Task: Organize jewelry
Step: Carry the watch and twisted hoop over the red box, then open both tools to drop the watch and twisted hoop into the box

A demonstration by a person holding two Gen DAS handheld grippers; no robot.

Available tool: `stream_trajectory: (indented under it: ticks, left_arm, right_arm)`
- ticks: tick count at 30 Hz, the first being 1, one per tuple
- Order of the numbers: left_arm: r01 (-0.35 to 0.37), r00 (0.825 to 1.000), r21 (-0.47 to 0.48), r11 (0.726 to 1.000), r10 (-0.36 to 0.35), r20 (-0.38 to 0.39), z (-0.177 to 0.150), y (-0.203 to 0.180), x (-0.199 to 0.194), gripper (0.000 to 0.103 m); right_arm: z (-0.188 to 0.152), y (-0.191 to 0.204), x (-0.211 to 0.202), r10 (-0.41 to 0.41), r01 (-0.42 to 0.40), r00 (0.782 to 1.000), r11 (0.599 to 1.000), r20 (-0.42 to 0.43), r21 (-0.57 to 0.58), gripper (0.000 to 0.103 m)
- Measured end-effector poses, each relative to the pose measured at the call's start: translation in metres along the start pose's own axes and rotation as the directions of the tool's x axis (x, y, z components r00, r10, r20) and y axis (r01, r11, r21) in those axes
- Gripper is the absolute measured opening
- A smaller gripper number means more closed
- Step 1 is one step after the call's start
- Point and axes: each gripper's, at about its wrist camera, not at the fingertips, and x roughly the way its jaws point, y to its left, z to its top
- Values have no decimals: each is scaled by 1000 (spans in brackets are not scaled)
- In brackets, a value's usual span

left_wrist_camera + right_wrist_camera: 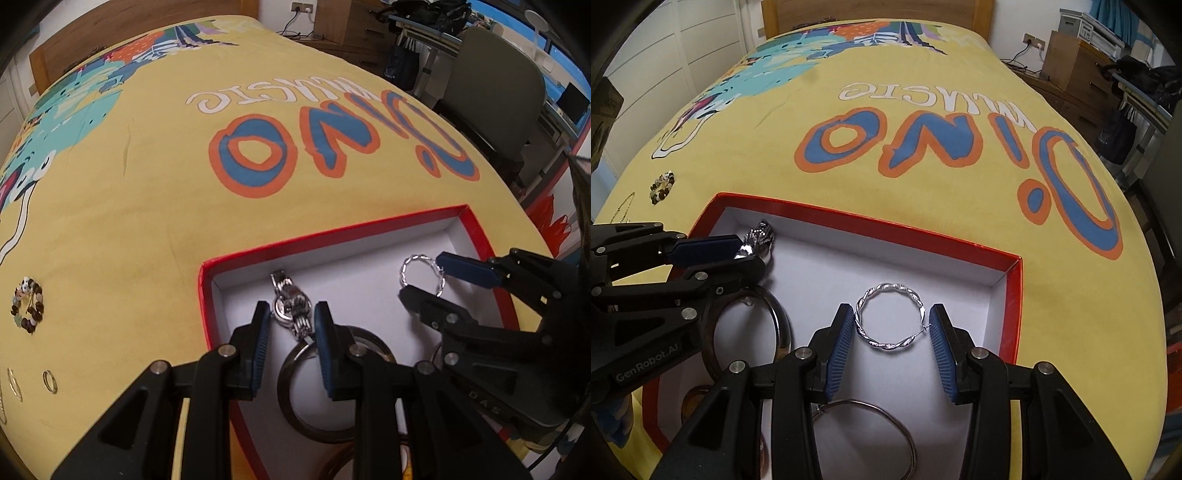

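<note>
Fingers of the left gripper (290, 325), black with blue ribbed pads, close on a silver wristwatch (291, 308) over a red-rimmed box (332, 230) with a white floor. Those of the right gripper (892, 326) grip a twisted silver hoop earring (891, 317), one pad at each side, the hoop just above the box floor.

Inside the box lie a dark thick bangle (783, 325) under the left gripper and a thin plain hoop (886, 417) nearer the right-wrist camera.

The box sits on a bed covered by a yellow spread (942, 229) printed with large blue-and-orange letters and a turquoise cartoon figure (the lettering reads upside down from here). Outside the box, on the spread to the left, rest a beaded bracelet (27, 308), a small gold ring (50, 381) and another thin gold hoop (14, 384).

A wooden headboard (129, 33) stands at the far end. Right of the bed are a wooden chest of drawers (354, 29), a grey chair (495, 96) and a cluttered desk (424, 22).
</note>
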Motion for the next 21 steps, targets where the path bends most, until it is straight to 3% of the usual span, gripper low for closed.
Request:
stream_trajectory:
  ticks: [5,13,21]
  left_arm:
    - [10,1000,-24,1000,-10,1,-1,6,-11,24]
    - [35,997,0,999,-35,66,-13,-2,-60,24]
    - [-5,996,28,1000,2,88,-62,2,-120,24]
  right_arm:
    - [-2,-3,-10,-32,32,999,999,4,6,47]
    - [-13,-15,-68,-42,35,995,996,85,86,49]
    - [-47,9,-131,-31,10,987,991,159,130,56]
